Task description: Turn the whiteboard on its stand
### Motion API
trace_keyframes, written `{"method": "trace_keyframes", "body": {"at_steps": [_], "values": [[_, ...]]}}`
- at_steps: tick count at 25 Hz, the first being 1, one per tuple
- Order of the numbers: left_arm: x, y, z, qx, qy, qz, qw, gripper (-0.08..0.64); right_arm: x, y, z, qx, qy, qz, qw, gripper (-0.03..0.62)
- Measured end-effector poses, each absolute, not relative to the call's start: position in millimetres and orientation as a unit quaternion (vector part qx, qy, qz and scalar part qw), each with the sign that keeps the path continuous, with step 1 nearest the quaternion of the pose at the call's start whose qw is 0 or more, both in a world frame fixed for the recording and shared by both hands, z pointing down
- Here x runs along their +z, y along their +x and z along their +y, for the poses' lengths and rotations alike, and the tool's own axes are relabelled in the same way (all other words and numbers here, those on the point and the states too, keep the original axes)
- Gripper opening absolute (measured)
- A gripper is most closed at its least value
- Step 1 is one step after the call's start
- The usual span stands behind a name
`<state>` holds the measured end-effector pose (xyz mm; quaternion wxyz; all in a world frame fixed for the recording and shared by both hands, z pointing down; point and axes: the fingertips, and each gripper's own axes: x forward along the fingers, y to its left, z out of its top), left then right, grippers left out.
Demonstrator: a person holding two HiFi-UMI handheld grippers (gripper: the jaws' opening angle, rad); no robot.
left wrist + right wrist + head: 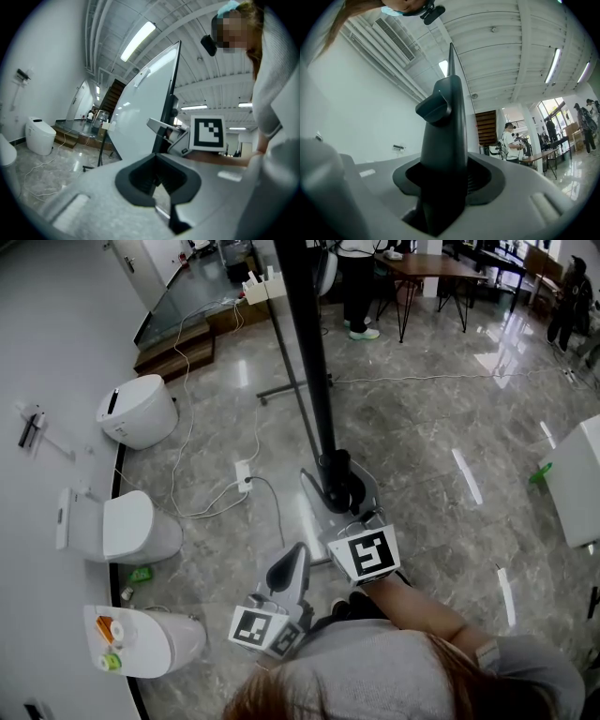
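I stand over a grey stone floor [422, 446] that is polished and gives back the ceiling lights as long bright stripes. The whiteboard [304, 334] is directly in front of me, and from my head I see it edge-on, as a black bar that runs from the top of the view down to my hands. Its stand [291, 388] has a thin dark leg on the floor behind it. My right gripper [339, 486] has its jaws pressed on the black frame at the near edge of the whiteboard, and in the right gripper view this dark edge fills the space between them. My left gripper [289, 559] is just beside it, on the left and closer to me. Its jaws are only a narrow slit apart and nothing is between them. In the left gripper view the white face of the board is tilted and shiny. Along the white wall [56, 334] on my left there are three white toilets [139, 411] in a row. A white power strip [244, 474] with cables lies on the floor near them. Far behind the board there is a brown desk [441, 266], and a person [356, 282] in dark trousers stands beside it.
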<state>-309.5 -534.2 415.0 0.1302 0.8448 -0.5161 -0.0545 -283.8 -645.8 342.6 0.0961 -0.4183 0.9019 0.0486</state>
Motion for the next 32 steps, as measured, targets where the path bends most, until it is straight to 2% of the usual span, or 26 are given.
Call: {"method": "trace_keyframes", "body": {"at_steps": [18, 32], "values": [[431, -307, -514, -0.052, 0.855, -0.494, 0.150, -0.003, 339, -262, -628, 0.065, -0.446, 0.888, 0.094, 0.170], [420, -296, -486, -0.058, 0.853, -0.501, 0.138, -0.003, 342, -247, -600, 0.068, -0.443, 0.888, 0.101, 0.169]]}}
